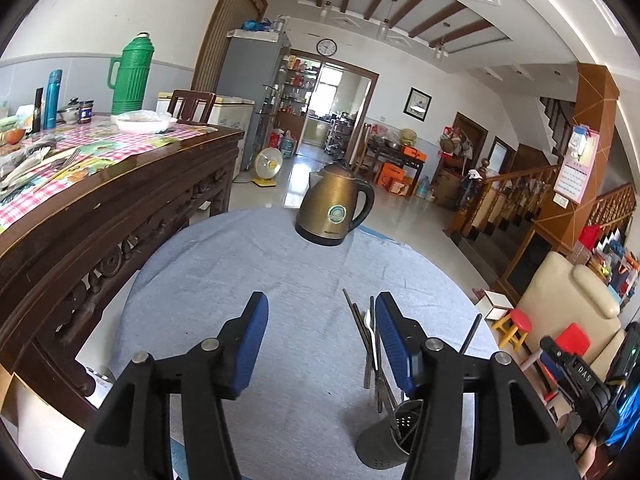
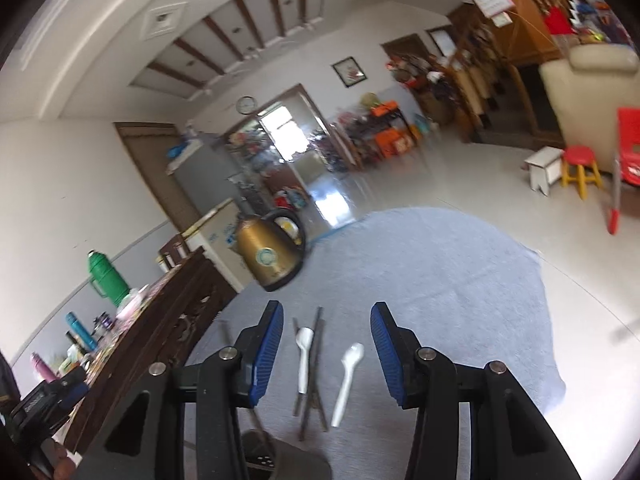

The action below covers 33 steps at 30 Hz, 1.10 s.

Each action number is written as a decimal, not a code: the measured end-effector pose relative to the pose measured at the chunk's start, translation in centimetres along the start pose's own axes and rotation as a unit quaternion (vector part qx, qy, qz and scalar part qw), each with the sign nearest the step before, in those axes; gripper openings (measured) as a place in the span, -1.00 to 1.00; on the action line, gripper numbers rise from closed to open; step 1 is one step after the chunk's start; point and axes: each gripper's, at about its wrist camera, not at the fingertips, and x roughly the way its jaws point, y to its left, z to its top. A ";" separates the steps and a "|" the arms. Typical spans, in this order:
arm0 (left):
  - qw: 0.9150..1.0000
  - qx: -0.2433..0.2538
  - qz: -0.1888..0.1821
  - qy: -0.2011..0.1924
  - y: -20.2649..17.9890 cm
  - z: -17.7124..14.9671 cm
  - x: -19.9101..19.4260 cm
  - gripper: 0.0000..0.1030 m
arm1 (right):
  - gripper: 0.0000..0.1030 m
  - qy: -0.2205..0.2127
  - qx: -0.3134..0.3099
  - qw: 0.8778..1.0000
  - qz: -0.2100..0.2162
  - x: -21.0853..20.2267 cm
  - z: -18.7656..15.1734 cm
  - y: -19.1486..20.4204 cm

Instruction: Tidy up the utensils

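Left gripper jaws spread, nothing between the pads. Right gripper jaws spread over two white plastic spoons and dark chopsticks on the pale blue cloth. Dark perforated metal utensil holder stands beside the left gripper, chopsticks inside. Brass-coloured electric kettle carries a round green label, text illegible.
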 end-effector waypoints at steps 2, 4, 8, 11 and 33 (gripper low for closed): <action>1.000 -0.005 0.003 0.001 0.4 0.0 0.2 0.11 | -0.05 0.002 0.002 1.000 -0.007 0.0 0.1 -1.0; 1.000 -0.008 0.007 0.001 0.8 0.0 0.2 0.11 | -0.05 0.006 0.001 1.000 -0.009 0.0 -0.2 -1.2; 1.000 -0.013 0.022 0.002 1.9 0.1 0.5 0.12 | -0.05 0.022 -0.002 1.000 -0.015 0.2 -0.6 -2.0; 0.999 -0.017 0.036 0.005 2.9 0.2 1.0 0.12 | -0.05 0.033 -0.001 0.999 -0.021 0.8 -0.7 -1.9; 0.988 0.005 0.127 0.087 5.2 -2.7 5.7 0.25 | -0.05 0.074 -0.018 0.997 -0.017 2.7 -2.2 0.4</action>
